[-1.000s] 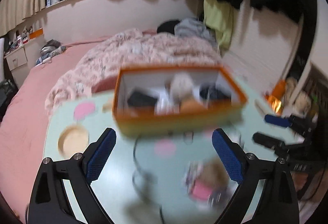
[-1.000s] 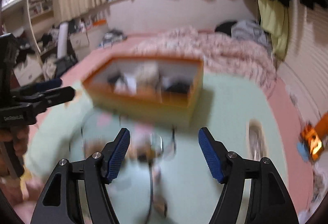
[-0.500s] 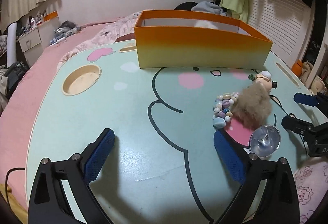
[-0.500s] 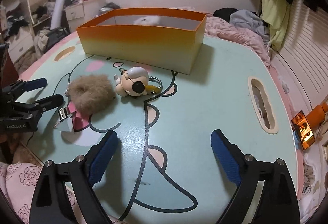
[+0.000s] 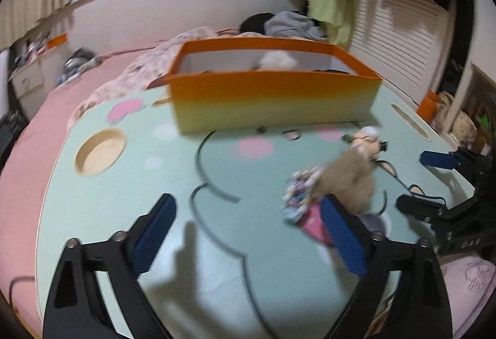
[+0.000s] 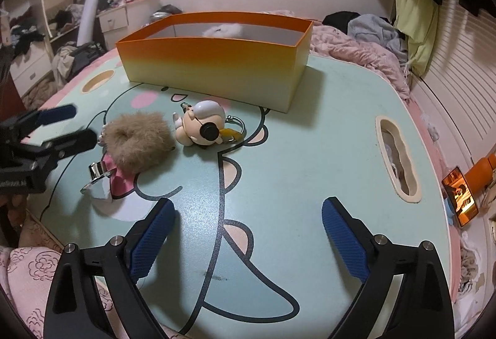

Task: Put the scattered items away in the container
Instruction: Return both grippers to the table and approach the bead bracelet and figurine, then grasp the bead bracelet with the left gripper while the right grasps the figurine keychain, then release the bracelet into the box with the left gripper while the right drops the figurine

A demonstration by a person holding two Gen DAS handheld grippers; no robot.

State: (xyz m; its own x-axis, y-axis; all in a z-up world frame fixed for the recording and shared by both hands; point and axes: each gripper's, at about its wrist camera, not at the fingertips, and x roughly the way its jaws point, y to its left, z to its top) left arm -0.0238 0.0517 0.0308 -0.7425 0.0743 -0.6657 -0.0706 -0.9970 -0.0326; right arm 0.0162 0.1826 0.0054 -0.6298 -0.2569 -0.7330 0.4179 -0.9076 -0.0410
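Two wrist cams, low over table [image 6: 325, 134], facing orange box [image 6: 217, 66].
Left cam views from left, right cam from right; both share box, fluffy scrunchie [image 6: 139, 137].

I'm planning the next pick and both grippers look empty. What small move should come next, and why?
Probably ease the open right gripper forward and left toward the figurine keychain, the loose item nearest its line. It lies apart from the orange box, beside the furry scrunchie. The left gripper, also open, already points near the scrunchie.
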